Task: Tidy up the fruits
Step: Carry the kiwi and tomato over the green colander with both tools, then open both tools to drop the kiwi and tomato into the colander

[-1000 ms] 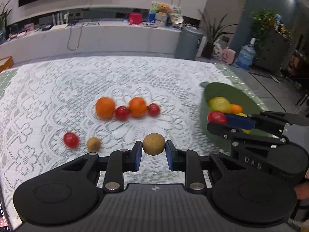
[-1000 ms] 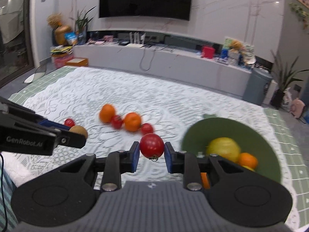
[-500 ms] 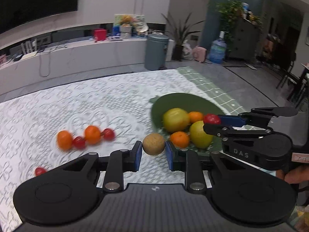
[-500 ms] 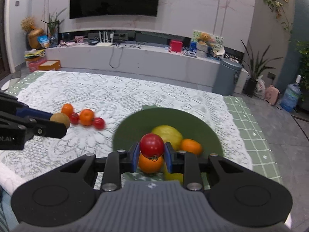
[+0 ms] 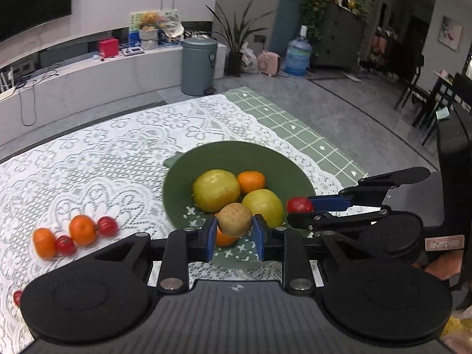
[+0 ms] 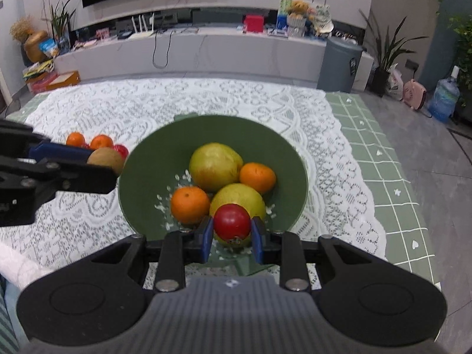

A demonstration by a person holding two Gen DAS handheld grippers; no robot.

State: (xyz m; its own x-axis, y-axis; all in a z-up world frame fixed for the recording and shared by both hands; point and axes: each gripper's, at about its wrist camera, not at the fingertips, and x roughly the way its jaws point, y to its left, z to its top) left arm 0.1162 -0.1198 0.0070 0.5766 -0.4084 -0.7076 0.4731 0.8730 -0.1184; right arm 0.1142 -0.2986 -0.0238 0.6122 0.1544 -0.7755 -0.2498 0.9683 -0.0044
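The desk (image 6: 206, 103) under its white lace cloth carries a green bowl (image 6: 280, 153) set toward the right-hand edge, and most of the fruit already lies in it. Two big yellow-green fruits (image 6: 214, 166) fill the middle; they look the heaviest things here, too wide for an easy pinch, and I would guess they need a grip across the widest part. Three oranges (image 6: 190, 205) sit around them, one at 8 o'clock in the right wrist view, one at 3 o'clock. Firm-skinned and a little dimpled, they should hold well if taken across the middle.

Out on the cloth at 9 o'clock from the bowl, two more oranges (image 5: 83, 230) and some small tomatoes (image 5: 107, 225) wait in a loose row, touching or nearly so.

The left gripper (image 5: 235, 233) has its jaws closed snugly on a small brown fruit (image 5: 235, 219), held by its sides over the bowl's near rim. It looks light and matte, unlikely to slip, perhaps soft if squeezed hard.

The right gripper (image 6: 231, 236) has its jaws pinched tight on a tomato (image 6: 232, 221), also above the bowl's near side. That one is glossy, smooth and thin-skinned, so I would judge it the easiest to bruise or squirt free; a low, gentle drop suits it best.
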